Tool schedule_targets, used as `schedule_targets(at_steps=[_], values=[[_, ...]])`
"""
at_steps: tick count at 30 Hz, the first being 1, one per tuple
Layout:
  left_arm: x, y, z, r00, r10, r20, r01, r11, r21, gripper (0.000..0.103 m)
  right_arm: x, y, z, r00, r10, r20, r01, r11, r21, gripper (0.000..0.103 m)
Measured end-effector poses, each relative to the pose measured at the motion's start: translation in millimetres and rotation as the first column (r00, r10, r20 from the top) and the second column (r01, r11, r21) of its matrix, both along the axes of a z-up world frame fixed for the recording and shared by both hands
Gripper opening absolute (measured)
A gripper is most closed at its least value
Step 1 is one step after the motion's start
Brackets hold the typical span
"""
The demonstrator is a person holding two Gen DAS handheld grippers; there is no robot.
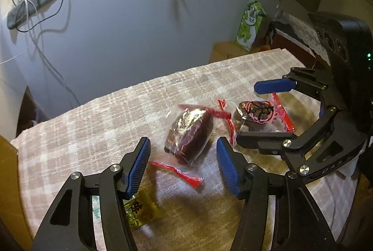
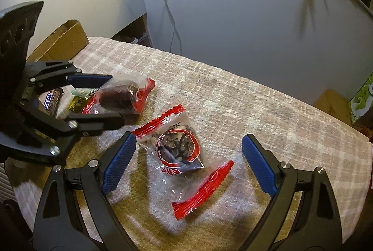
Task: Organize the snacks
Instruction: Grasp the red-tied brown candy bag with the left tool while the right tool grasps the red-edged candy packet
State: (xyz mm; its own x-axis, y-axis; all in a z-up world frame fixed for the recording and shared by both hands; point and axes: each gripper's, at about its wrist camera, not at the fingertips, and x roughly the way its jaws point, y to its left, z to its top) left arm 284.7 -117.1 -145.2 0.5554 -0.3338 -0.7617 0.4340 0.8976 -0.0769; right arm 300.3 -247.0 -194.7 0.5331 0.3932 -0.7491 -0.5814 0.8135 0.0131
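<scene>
Left gripper [image 1: 183,165] jaws apart around crinkly snack packet [image 1: 188,134]; right gripper [image 2: 188,164] agape over clear pouch [image 2: 180,153].

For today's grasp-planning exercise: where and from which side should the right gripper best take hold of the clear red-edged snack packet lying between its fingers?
Probably across the bulging middle of the snack packet, coming down from above. It lies flat on the checked cloth with its red sealed ends running diagonally, and the open right gripper already straddles its dark, thick centre; the thin flat ends offer little to pinch.
</scene>
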Motion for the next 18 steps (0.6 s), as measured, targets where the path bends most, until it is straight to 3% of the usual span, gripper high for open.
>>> schedule_targets(at_steps=[2,8,10,18], values=[[1.8,-0.3,-0.4,1.0,0.001,-0.003,-0.001,1.0,-0.011,0.047,0.4,-0.7,-0.9,1.0,0.001,-0.005,-0.001,1.0,0.001,0.088],[1.6,-4.1,-0.5,1.0,-0.001,0.004,0.001,1.0,-0.001,0.039,0.0,-0.1,-1.3,1.0,0.004,-0.003,-0.004,1.0,-0.006,0.061],[0.6,-5.6,-0.4,1.0,-0.006,0.006,0.006,1.0,0.001,0.039,-1.3,1.3,-1.3,1.0,0.008,0.0,-0.008,1.0,-0.008,0.046],[-7.8,-2.3,3.6,1.0,0.008,0.018,-0.007,1.0,-0.026,0.038,-7.2,-2.4,1.6,1.0,-0.012,0.012,0.013,1.0,-0.006,0.039]])
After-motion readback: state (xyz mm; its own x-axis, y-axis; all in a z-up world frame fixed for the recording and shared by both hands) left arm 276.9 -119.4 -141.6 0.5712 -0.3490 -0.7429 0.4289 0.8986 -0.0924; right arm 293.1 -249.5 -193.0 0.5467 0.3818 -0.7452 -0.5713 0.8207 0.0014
